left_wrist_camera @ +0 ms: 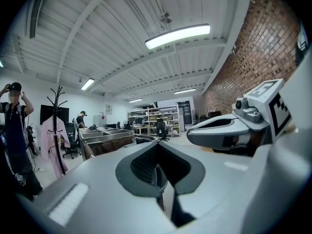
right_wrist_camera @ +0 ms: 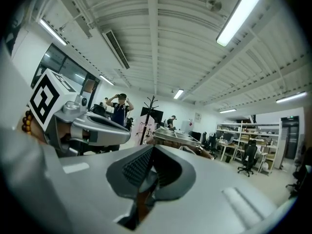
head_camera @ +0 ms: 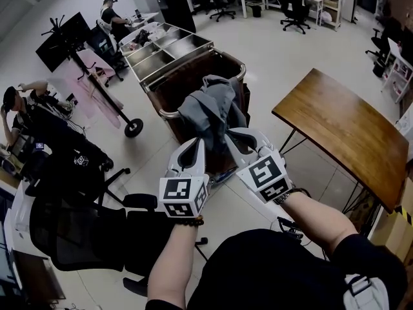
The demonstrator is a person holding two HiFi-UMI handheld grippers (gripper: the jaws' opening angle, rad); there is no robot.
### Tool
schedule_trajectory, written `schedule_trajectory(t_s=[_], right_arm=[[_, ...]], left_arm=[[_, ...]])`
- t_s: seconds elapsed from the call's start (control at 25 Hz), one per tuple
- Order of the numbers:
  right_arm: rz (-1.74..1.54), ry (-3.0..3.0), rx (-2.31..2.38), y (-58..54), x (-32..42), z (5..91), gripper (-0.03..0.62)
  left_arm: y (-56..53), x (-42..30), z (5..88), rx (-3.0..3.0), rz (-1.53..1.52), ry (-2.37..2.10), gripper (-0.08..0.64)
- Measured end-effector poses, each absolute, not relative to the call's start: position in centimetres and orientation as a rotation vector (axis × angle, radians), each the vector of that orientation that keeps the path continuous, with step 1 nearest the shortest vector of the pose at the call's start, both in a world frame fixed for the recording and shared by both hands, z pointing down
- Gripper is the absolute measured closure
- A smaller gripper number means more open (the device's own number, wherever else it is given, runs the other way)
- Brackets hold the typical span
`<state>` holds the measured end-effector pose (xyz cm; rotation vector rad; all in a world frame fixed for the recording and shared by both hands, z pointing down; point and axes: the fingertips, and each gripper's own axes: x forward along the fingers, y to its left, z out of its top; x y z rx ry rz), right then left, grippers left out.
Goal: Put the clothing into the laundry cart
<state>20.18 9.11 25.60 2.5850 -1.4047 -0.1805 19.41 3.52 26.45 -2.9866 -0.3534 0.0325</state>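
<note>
A grey garment (head_camera: 210, 112) is bunched up above the brown laundry cart (head_camera: 169, 86) with its metal rim. Both grippers point up and forward, side by side, under the cloth. My left gripper (head_camera: 195, 144) is shut, and a grey fold of fabric (left_wrist_camera: 159, 176) shows in the slit between its jaws. My right gripper (head_camera: 233, 134) is also shut, with a small grey fold caught at its tips (right_wrist_camera: 148, 180). The cloth drapes over and beyond both tips, hiding them in the head view. Each gripper view shows the other gripper alongside: the right one (left_wrist_camera: 229, 133), the left one (right_wrist_camera: 92, 128).
A wooden table (head_camera: 342, 128) stands to the right of the cart. Metal bins (head_camera: 161, 44) sit behind it. A coat rack with a pink garment (head_camera: 84, 76) and a black office chair (head_camera: 84, 231) are at the left, near a person (head_camera: 26, 108).
</note>
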Motion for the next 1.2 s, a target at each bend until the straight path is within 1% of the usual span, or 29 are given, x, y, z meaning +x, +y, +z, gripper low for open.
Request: schedule_trajectory(t_s=[0.36,1.2], right_arm=[[-0.153,-1.481,2.546,10.1,20.6,26.5,0.592],[-0.173,-1.499,2.541,9.9,20.6,26.2,0.592]], left_arm=[[6.0,19.9,25.9,-2.975,0.044,-0.322,0.558],[6.0,19.8,26.4,-2.969,0.02,-0.299,0.558]])
